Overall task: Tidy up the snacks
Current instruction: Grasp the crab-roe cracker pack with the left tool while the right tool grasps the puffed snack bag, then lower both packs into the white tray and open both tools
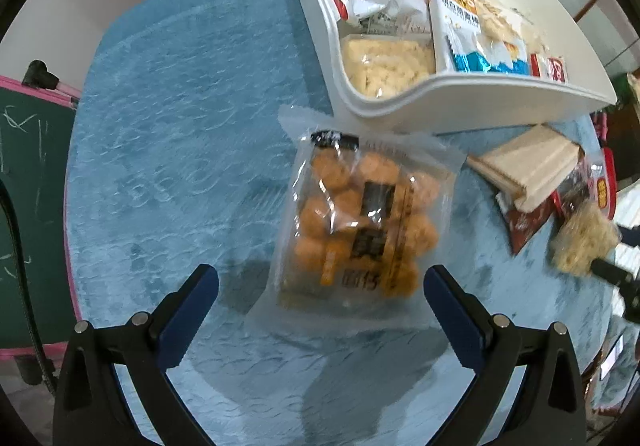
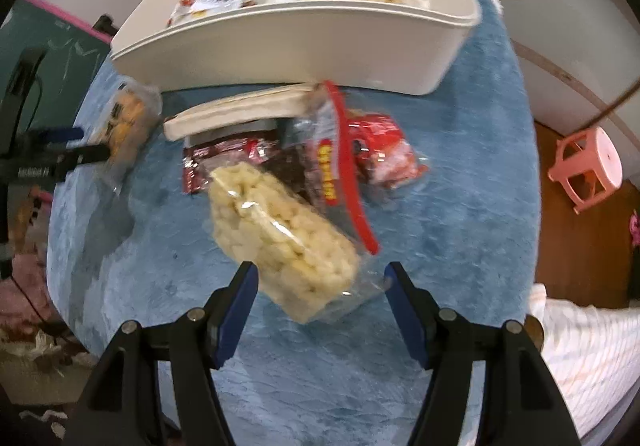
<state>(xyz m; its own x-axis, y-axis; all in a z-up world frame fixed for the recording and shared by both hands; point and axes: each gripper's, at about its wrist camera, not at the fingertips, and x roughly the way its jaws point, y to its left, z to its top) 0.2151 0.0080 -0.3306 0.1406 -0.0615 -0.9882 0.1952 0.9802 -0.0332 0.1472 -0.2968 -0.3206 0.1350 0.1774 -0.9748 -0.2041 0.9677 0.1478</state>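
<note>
A clear bag of orange round snacks lies on the blue table just ahead of my left gripper, which is open and empty. A white bin holding several snack packets stands behind it. In the right wrist view, a clear pack of pale puffed snack sits between the fingers of my right gripper; the jaws stand apart and I cannot tell if they touch it. The white bin is farther back. The orange snack bag and the left gripper show at the left.
Behind the puffed pack lie a dark red packet, a red-edged clear bag, a red wrapped snack and a flat beige pack. A pink stool stands on the floor at the right. A green chalkboard is at the left.
</note>
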